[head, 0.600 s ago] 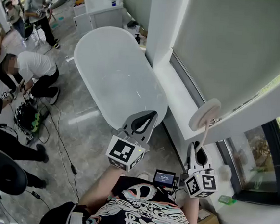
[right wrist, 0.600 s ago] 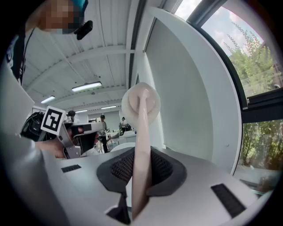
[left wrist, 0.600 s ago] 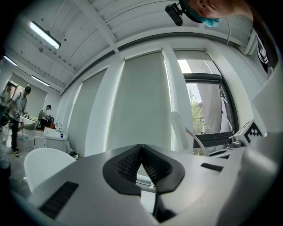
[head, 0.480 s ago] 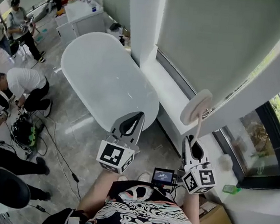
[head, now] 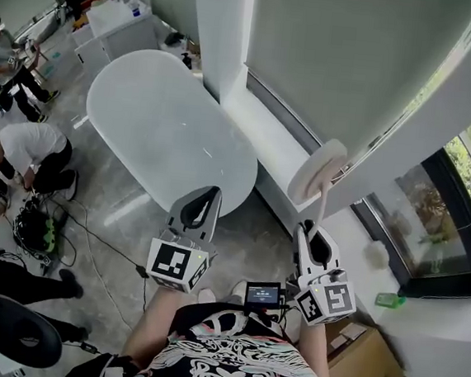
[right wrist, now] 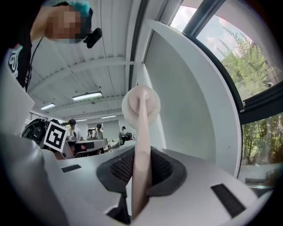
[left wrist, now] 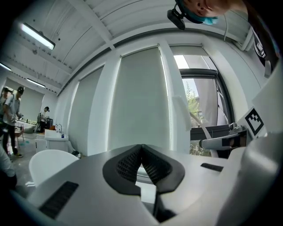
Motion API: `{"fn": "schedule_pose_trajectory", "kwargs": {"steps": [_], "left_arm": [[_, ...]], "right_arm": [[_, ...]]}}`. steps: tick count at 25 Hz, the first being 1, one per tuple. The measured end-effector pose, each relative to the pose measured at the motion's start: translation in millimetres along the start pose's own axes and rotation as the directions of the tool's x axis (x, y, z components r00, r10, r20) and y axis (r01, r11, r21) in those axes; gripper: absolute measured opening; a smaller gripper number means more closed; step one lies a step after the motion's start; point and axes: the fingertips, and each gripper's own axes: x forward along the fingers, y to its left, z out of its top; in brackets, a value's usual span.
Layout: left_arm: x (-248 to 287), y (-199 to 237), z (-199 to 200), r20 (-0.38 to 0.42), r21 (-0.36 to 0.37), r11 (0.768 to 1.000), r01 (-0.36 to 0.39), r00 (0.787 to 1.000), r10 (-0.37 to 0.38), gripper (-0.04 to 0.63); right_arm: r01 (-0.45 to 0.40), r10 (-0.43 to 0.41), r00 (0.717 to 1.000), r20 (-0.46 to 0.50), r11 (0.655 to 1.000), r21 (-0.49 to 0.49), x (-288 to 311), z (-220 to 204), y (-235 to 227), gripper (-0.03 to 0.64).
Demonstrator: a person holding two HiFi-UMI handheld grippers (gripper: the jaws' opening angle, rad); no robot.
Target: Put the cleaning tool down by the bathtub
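So here's where we're at: our right gripper (right wrist: pixel 141 164) is pinching the pale handle of the cleaning tool (head: pixel 316 173), with the jaws clamped on it from both sides. The round head pokes up and forward. The tool is up in the air in front of the window ledge (head: pixel 274 148), off to the right of the bathtub (head: pixel 163 123) and not touching it, so nothing's been put down yet. We reckon gripping low on the handle keeps the head clear of us while it's carried.

Our left gripper (head: pixel 212 192) hangs over the floor (head: pixel 133 215) near the tub's near end. Its jaws are pressed together on nothing, and we'd guess it's just parked out of the way since this looks like a one-hand job.

Stuff we can't make out:
- The bottom end of the handle disappears down between the jaws.
- We can't tell if the head is sponge, pad or bristle.
- The strip of floor between tub and ledge is mostly hidden, so we can't judge whether there's room to drop the tool there.
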Motion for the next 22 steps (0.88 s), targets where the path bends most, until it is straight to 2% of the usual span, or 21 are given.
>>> {"fn": "schedule_pose_trajectory", "kwargs": {"steps": [9,22], "left_arm": [[10,-17,-1,0.013,0.000,1.000,-0.007,1.000,0.007,0.015],[19,-33,-6,0.008,0.000,0.998,-0.061,0.998,0.061,0.015]], "right_arm": [[-0.052,0.048,0.997,0.053,0.997,0.062,-10,4,-6,0.084],[-0.093,0.086,0.993,0.086,0.993,0.075,-16,14,-32,0.084]]}}
